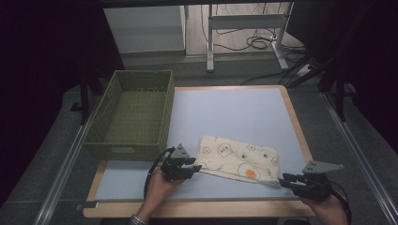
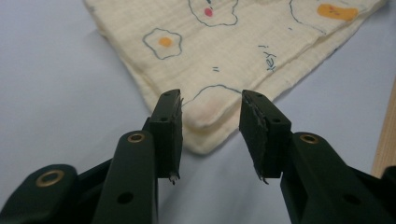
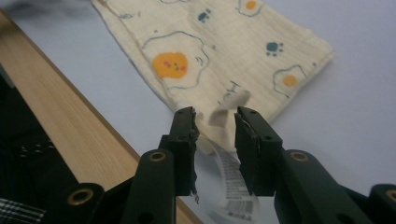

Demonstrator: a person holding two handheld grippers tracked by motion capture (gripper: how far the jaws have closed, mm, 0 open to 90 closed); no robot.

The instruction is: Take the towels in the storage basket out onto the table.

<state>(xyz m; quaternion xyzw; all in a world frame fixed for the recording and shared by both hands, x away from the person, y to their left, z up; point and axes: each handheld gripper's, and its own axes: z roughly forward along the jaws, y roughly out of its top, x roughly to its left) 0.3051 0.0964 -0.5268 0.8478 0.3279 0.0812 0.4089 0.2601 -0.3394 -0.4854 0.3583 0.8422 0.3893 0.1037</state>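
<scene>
A folded cream cloth (image 1: 237, 159) printed with fried eggs and paw marks lies flat on the pale blue bench (image 1: 234, 112), towards the near edge and a little right of the middle. The person's hands come in from the near side, one at each near corner of it.

The left claw (image 1: 196, 165) sits at the cloth's near left corner. In the left gripper view its jaws stand apart with the folded corner (image 2: 205, 135) lying between them, the pads clear of the fabric on both sides. The right claw (image 1: 283, 181) is at the near right corner; in the right gripper view its jaws are also apart, the corner and a white care label (image 3: 233, 182) between them, and I cannot make out any pad pressing on either.

To the left of the cloth, well apart from it, a green woven basket (image 1: 133, 145) stands partly on the bench, its near right corner just beyond the left hand. The bench's wooden rim (image 1: 197, 208) runs along the near side, close under both claws. Nothing lies on the cloth or between it and the basket. Beyond the bench, on the grey floor, stand the legs of a white frame (image 1: 244, 28) and a tangle of black cables (image 1: 258, 43).
</scene>
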